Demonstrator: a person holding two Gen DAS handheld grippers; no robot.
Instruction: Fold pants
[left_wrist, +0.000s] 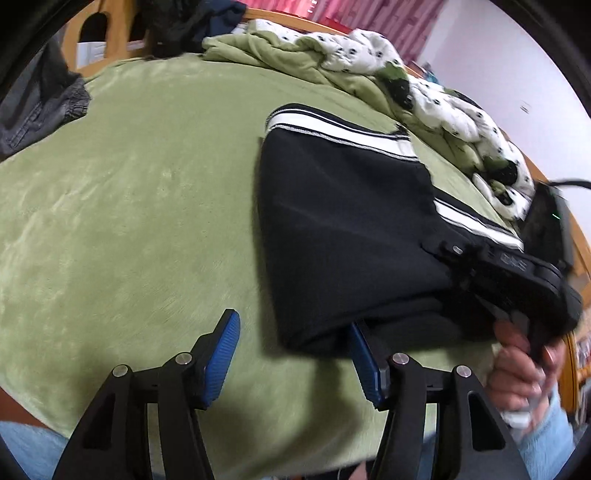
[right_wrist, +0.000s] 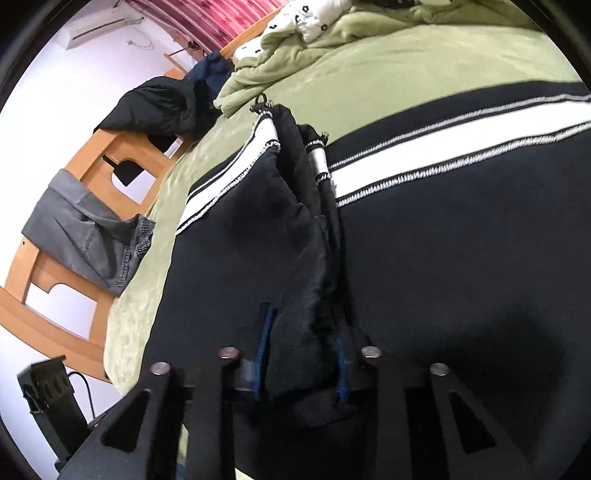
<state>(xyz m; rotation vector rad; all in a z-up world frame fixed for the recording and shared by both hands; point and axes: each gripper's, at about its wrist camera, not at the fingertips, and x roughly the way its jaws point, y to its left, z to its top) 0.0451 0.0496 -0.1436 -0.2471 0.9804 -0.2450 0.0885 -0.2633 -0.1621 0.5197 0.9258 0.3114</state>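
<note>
On the green bed (left_wrist: 129, 206) the black pants (left_wrist: 351, 236) with the white side stripe are lying already doubled over, one layer on top of another, so I'm reading the fold as partly done.

Right tongs (right_wrist: 301, 354) are clenching a bunched ridge of the pants fabric (right_wrist: 295, 258); cloth is filling the gap and both blue pads are pressing into it. Left tongs (left_wrist: 291, 354) are standing released: green cover is showing between the fingers, and the right-side pad is sitting just at the near edge of the pants, its tip hidden by cloth. I can't tell if it's touching.

What's left, as I'm judging it: the left tongs still need a hold on that near edge, then another fold over and a flatten. The bunch in the right tongs is looking untidy, so the stack isn't finished.

View differences:
- Left wrist view is giving me the whole folded outline on the bed, plus the right tongs' body and the hand (left_wrist: 524, 354) holding it at the pants' right end.
- Right wrist view is giving me the actual grip, the drawstring ends (right_wrist: 262, 103) at the waistband, and grey pants (right_wrist: 92, 236) draped over the wooden bed frame (right_wrist: 48, 295).
</note>
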